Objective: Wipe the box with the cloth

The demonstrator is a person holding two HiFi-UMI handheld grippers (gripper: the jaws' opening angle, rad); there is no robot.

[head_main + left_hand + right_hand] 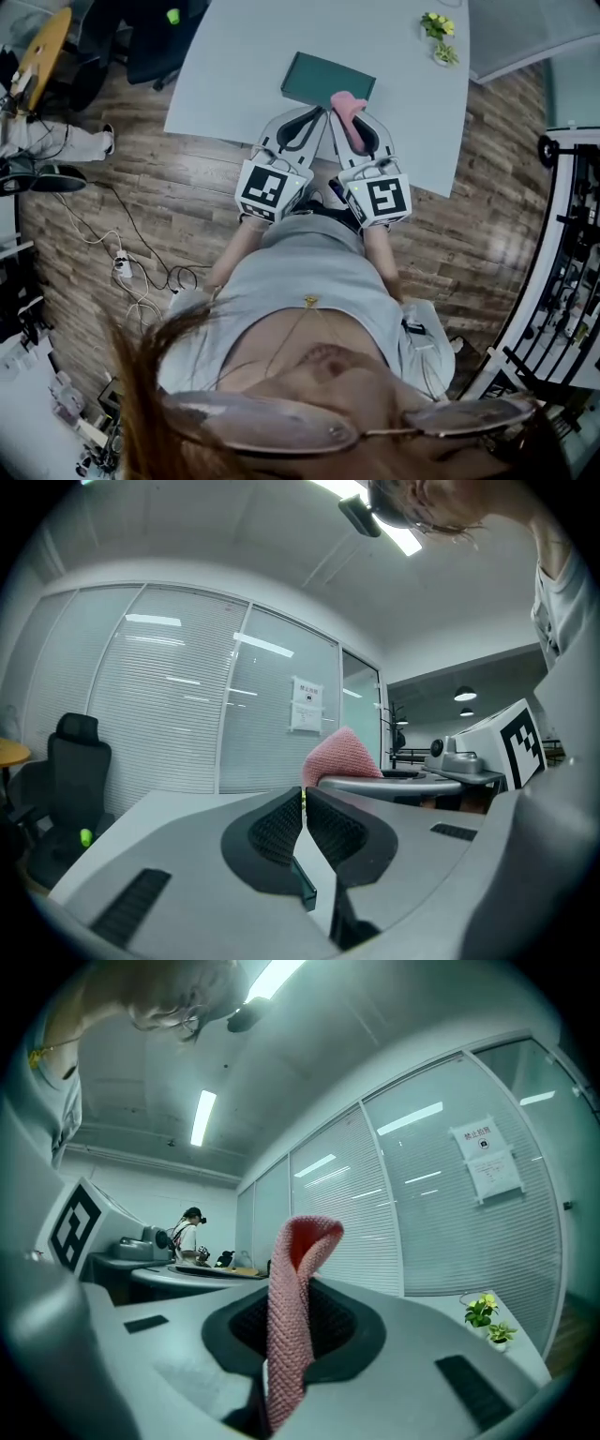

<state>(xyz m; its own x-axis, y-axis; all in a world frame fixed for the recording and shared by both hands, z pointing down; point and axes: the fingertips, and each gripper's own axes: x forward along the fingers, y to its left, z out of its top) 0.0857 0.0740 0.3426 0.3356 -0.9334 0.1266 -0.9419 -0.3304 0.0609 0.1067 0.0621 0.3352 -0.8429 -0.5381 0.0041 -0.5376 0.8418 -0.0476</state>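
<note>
Head view shows both grippers side by side over the near edge of the pale grey table (244, 56). They point away from us toward the flat dark green rectangular box (323, 77). The box lies on the table just beyond their tips, well apart from the small potted plant with yellow flowers (438, 39) at the far right. Our right gripper (349, 117) is clamped on the pink knitted cloth (345, 101). In the right gripper view the cloth stands between the pads as a narrow folded band, its loop curling out past the tips. Our left gripper (315, 114) has its jaws pressed together with nothing between them, as the left gripper view makes plain. We judge that wiping has not yet begun: the cloth sits over the near right part of the box, and we cannot tell whether it touches. To do the stroke well, we tip the right gripper down so the soft loop meets the lid, not the hard jaw tips. We hold the clamp firm, since so narrow a band could drag out. We sweep in overlapping passes from the near edge to the far one and from left to right. The box looks thin and light on a smooth top, so it may slide. We can rest the closed left gripper on its left edge to pin it.
</note>
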